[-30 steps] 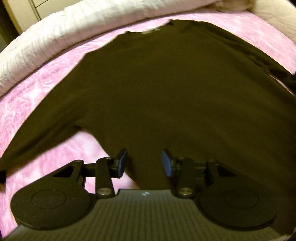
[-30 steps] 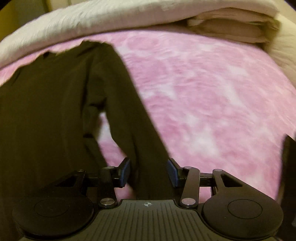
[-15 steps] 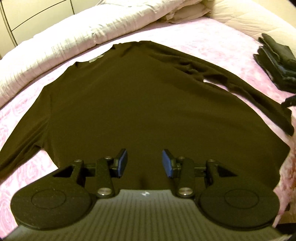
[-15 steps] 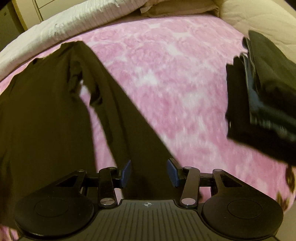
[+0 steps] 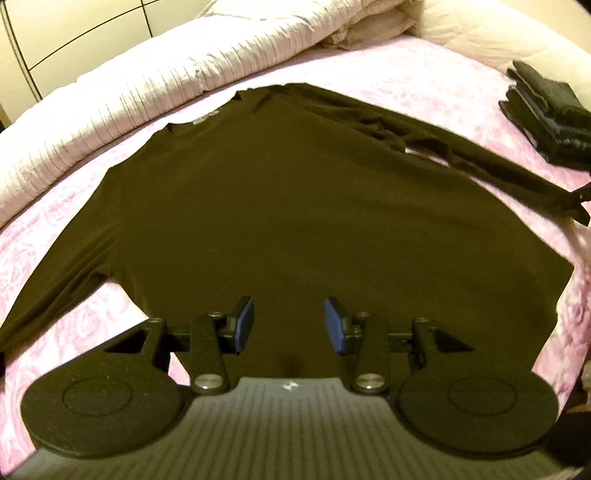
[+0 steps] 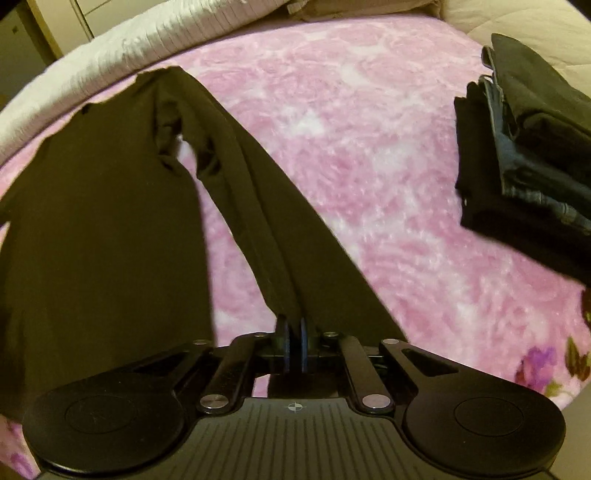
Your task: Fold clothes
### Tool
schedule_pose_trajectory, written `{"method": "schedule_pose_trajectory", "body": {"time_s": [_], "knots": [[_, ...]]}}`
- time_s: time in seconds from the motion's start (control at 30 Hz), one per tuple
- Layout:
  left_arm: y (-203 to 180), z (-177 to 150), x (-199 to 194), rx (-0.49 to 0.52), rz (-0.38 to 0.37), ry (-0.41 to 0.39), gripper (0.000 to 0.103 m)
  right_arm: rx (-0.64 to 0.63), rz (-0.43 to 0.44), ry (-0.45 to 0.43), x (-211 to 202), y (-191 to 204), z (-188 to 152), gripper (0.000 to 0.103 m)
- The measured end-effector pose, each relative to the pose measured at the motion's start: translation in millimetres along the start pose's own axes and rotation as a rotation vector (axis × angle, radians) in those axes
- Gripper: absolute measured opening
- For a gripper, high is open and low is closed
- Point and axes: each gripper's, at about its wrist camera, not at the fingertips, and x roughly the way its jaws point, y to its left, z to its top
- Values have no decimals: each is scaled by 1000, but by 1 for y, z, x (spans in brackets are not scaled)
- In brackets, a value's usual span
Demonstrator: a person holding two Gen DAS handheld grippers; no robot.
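Two grippers: you hold one in each hand, both angled down over the bed.
Shirt: a dark long-sleeved top (image 5: 295, 206) lies spread flat on the pink blanket (image 6: 369, 147), neckline toward the white duvet (image 5: 147, 96), hem toward you.
Shirt, your left view: body fills the middle of the frame; one sleeve runs down to the lower left edge, the other stretches out to the right.
Left gripper (image 5: 288, 325): fingers spread part way, blue pads (image 5: 245, 323) facing each other above the lower body of the shirt; nothing between them, no cloth touched as far as you can see.
Right gripper (image 6: 294, 345): jaws closing, blue pads almost pressed together, with the cuff end of the right sleeve (image 6: 266, 236) pinched between them.
Right sleeve: runs from the shoulder at upper left straight down to the pads, lying apart from the shirt body with a wedge of blanket showing between the two.
Right sleeve, left view: its end (image 5: 569, 201) reaches the right edge, where a dark tip of your other tool meets it.
Armpit: cloth bunches in small folds where the sleeve joins the body (image 6: 173, 147).
Folded stack: dark garments (image 6: 524, 166) piled on the blanket at the right, well apart from the shirt.
Pillows: beige ones (image 5: 373, 27) at the far end, beyond the duvet.
Wardrobe: pale panels (image 5: 66, 33) behind the bed at upper left.
Focus: slight blur near the frame edges; fabric detail is hard to read.
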Motion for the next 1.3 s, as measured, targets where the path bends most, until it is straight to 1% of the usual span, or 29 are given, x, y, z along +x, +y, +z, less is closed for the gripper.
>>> {"method": "schedule_pose_trajectory", "body": {"time_s": [0.07,0.13,0.23,0.3,0.37,0.43,0.47,0.5,0.53,0.57,0.6,0.67,0.77,0.9,0.97,1.03,1.17,1.27,1.3], "knots": [[-7,6,-2,-4,6,-11,37,22,-6,-23,-2,-7,8,15],[-18,12,-1,-18,6,-15,37,52,-14,-51,-2,-19,16,29],[-42,20,6,-7,15,0,37,66,14,-45,10,-41,28,34],[-61,26,12,2,27,17,37,46,56,-24,21,-51,31,35],[-82,33,19,-9,44,41,37,-18,55,44,38,-55,27,35],[-107,41,25,-22,52,67,37,-76,71,71,46,-58,22,34],[-120,47,28,-25,53,78,37,-104,81,81,50,-59,20,31],[-135,54,31,-26,50,84,37,-132,91,92,53,-60,17,15],[-150,62,35,-27,37,82,37,-148,118,115,52,-63,23,0],[-164,71,39,-28,22,79,37,-162,150,142,51,-66,31,0],[-179,80,43,-29,7,76,37,-193,168,144,44,-69,45,0],[-203,102,54,-26,-23,57,37,-250,176,102,24,-74,80,0],[-235,137,67,-13,-71,10,37,-287,168,-8,-11,-94,157,0],[-260,181,79,16,-108,-54,37,-402,96,-146,-48,-116,249,0],[-265,198,85,19,-113,-73,38,-454,48,-198,-59,-127,283,0],[-265,208,88,18,-111,-80,38,-474,27,-207,-58,-139,310,0],[-259,217,98,13,-83,-69,38,-493,17,-113,-19,-157,337,0],[-253,219,104,-3,-51,-39,38,-501,3,-74,6,-169,353,0],[-250,218,105,-9,-42,-30,38,-493,5,-74,11,-172,361,0]]}}
